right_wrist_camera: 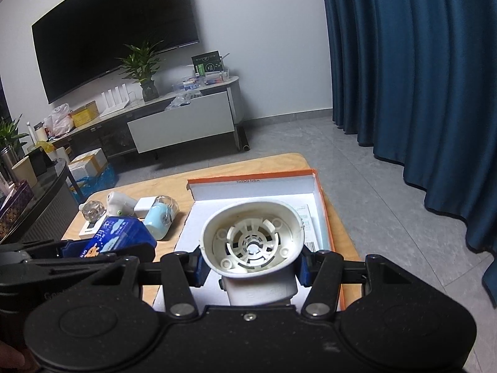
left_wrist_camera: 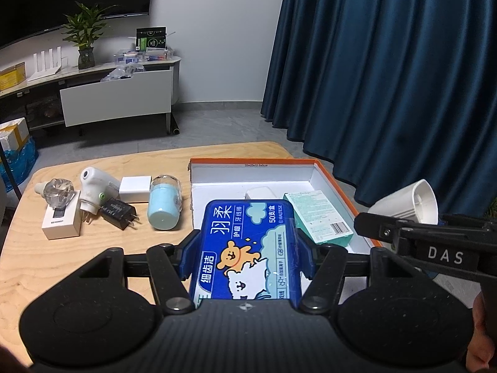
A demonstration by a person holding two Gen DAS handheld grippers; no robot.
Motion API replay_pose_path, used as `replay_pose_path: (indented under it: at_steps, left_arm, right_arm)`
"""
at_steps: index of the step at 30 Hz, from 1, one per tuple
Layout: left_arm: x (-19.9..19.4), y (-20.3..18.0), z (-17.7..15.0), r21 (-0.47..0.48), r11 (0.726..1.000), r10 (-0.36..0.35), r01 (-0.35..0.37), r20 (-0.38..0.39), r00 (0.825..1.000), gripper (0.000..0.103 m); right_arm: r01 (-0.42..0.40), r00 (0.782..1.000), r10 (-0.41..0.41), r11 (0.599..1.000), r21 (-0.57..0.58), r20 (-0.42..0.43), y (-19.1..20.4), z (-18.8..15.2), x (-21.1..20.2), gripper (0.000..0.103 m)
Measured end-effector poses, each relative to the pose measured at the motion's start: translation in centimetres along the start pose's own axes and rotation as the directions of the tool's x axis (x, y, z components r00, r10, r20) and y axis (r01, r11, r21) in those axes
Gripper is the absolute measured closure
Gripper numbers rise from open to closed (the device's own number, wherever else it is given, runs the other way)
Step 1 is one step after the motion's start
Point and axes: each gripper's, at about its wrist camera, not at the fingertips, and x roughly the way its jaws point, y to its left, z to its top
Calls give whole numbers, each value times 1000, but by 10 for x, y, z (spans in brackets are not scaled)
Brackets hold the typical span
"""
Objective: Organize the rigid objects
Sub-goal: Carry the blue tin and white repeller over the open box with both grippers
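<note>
Between the pads of the left gripper point(left_wrist_camera: 245, 245) sat a blue floss-pick box point(left_wrist_camera: 245, 248), clamped by its long sides and held above the near edge of the orange-rimmed tray point(left_wrist_camera: 338, 183). Just beside it, the right gripper point(right_wrist_camera: 252, 267) was closed on the neck of a white fan-like device point(right_wrist_camera: 251, 239), whose wide mouth hung over the same tray.

Both loads seemed bound for one container, so the likeliest trouble was the two tools knocking together over it; the right gripper's arm already crossed close by the blue box. The device's flared head, gripped low on a smooth stem, could tip or twist out if released carelessly.

Inside the tray, a teal carton point(left_wrist_camera: 320, 214) lay against the right wall and a small white item point(left_wrist_camera: 259, 193) sat behind the blue box, leaving open floor mainly at the left and far side. Lowering the box flat there looked feasible; dropping it onto the carton would leave it tilted.

Beyond, on the wooden table point(left_wrist_camera: 93, 267), a pale blue bottle point(left_wrist_camera: 164, 206), a black plug adapter point(left_wrist_camera: 119, 213) and a white plug-in unit point(left_wrist_camera: 93, 189) waited left of the tray, near enough for a careless sweep to scatter them. Past the tray's right wall the tabletop ended close.
</note>
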Motion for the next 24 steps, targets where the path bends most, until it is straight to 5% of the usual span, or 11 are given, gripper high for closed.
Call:
replay_pose_path:
  at_steps: [24]
  left_arm:
    - [25, -10, 5, 13, 1000, -28, 28, -32, 999, 40]
  right_arm:
    - [7, 1000, -7, 1000, 24, -17, -10, 19, 33, 40]
